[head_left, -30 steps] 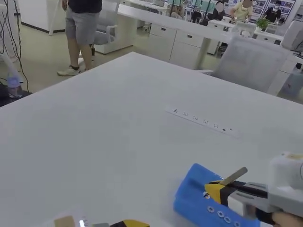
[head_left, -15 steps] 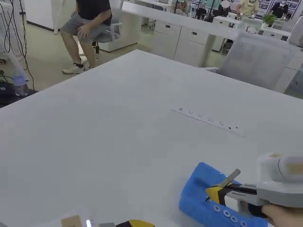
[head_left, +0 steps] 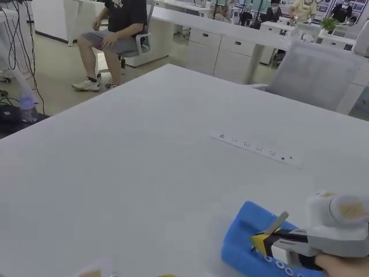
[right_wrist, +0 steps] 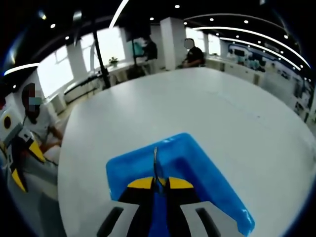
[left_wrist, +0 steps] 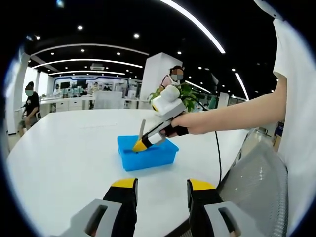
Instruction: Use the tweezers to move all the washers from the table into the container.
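Observation:
A blue container [head_left: 245, 239] sits near the table's front right edge. My right gripper [head_left: 260, 242] hovers over it, shut on metal tweezers [head_left: 277, 222] whose tips point up and away from me. In the right gripper view the tweezers [right_wrist: 155, 160] stick out between the yellow fingertips of the right gripper [right_wrist: 159, 182], above the blue container [right_wrist: 197, 168]. A few small pale rings [head_left: 279, 264] show by the container's near side. My left gripper [left_wrist: 162, 190] is open and empty, held off the table's edge, facing the container [left_wrist: 148, 157] and the right gripper [left_wrist: 143, 144].
A white power strip [head_left: 256, 150] is set into the white table [head_left: 132, 167] beyond the container. A grey chair [head_left: 311, 72] stands at the far edge. A person sits on a chair [head_left: 115, 29] at the back left, off the table.
The person at the back left has sat down. The head camera has tipped, so the left gripper left the bottom of the head view. The right gripper stays over the container.

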A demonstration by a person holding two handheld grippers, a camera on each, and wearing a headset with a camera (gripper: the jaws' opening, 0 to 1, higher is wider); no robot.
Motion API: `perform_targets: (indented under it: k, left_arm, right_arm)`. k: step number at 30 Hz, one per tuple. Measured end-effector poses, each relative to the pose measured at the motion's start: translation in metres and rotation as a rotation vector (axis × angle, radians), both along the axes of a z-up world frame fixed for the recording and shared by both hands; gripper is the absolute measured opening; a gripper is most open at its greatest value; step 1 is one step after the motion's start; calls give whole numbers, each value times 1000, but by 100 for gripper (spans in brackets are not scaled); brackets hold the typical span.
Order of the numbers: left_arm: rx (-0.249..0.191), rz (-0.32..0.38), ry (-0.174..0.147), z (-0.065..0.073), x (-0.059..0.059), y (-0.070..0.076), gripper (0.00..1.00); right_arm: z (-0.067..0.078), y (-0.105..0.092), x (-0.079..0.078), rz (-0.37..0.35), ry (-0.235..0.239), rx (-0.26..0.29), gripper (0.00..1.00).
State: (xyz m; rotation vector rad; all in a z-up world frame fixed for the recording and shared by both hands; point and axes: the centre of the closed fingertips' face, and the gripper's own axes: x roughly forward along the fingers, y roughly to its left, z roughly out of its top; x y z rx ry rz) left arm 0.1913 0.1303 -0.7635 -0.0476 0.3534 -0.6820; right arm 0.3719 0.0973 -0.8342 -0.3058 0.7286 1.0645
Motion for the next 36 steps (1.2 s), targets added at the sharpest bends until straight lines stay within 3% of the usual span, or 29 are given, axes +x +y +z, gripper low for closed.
perform_targets:
  k: [2,9,14,19,22,26,29,34,36]
  left_arm:
    - [4,-10,16,-2,-2,-1,36]
    - [7,-23,17,-3,-3,-2,34]
    - [10,-46,33,-6,-6,-4,34]
    - [-46,-108,88,-7,-12,-12,32]
    - [-58,-130,99,-5,-14,-14,30]
    - [-43,-194,117,-5,-19,-20,21]
    - [-23,-231,106,-1,-19,-23,16]
    - [-84,-284,110,16,-13,-34,13]
    - [-81,-305,109,19,-11,-36,8]
  right_arm:
    - [3,0,-3,5,-9,0,6]
    - [19,-6,-14,50,-47,0,6]
    - [44,-11,-28,71,-85,26,5]
    - [64,-15,-48,78,-118,49,5]
    - [71,-18,-63,85,-121,63,5]
    - [67,-22,-95,124,-85,58,5]
    - [59,-26,-111,147,-59,46,5]
    - [45,-32,-135,170,-18,38,6]
    - [36,-35,-147,199,15,26,6]
